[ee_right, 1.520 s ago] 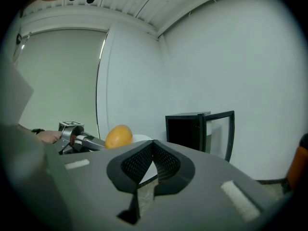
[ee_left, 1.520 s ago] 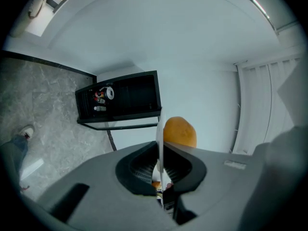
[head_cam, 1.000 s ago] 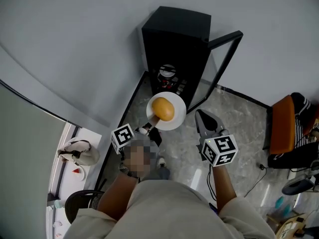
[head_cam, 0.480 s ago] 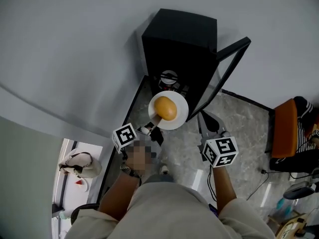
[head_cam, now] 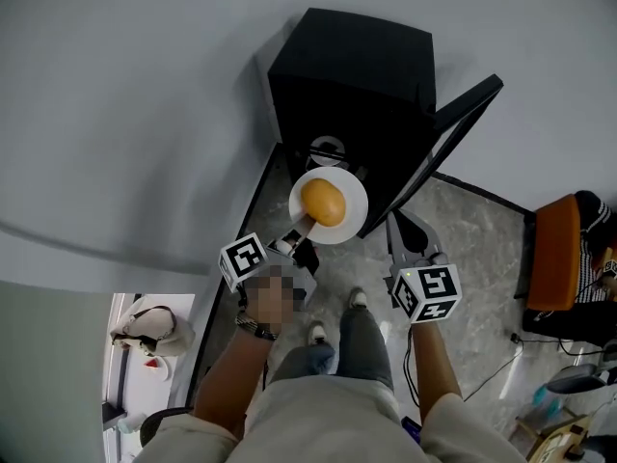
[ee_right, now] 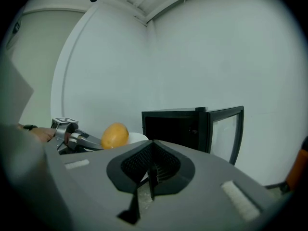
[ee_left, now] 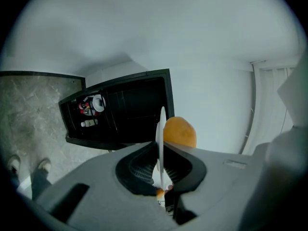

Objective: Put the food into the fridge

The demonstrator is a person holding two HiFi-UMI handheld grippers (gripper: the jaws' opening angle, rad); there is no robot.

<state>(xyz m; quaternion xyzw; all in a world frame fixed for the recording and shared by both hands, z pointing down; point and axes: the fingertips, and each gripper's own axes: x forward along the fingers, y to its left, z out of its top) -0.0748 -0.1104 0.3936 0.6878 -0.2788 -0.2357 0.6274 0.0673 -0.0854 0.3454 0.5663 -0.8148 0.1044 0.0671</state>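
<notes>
A white plate point(head_cam: 350, 210) carries an orange-yellow round fruit point(head_cam: 323, 201). My left gripper point(head_cam: 301, 231) is shut on the plate's near rim and holds it level just in front of the small black fridge point(head_cam: 352, 75). In the left gripper view the plate point(ee_left: 160, 143) shows edge-on between the jaws, with the fruit point(ee_left: 180, 132) beside it. The fridge's glass door point(head_cam: 455, 128) stands open to the right, and bottles and a white lid show inside point(head_cam: 329, 149). My right gripper point(head_cam: 403, 234) is shut and empty, below the door's edge.
The fridge stands on a grey marble floor point(head_cam: 463, 249) against a white wall. An orange chair point(head_cam: 551, 258) with dark things on it is at the right. My feet point(head_cam: 335, 316) are below the plate. A bag point(head_cam: 145, 321) lies at lower left.
The plate with the fruit has come closer to the fridge's open front. The view has shifted forward, and my legs and feet now show below the grippers.
</notes>
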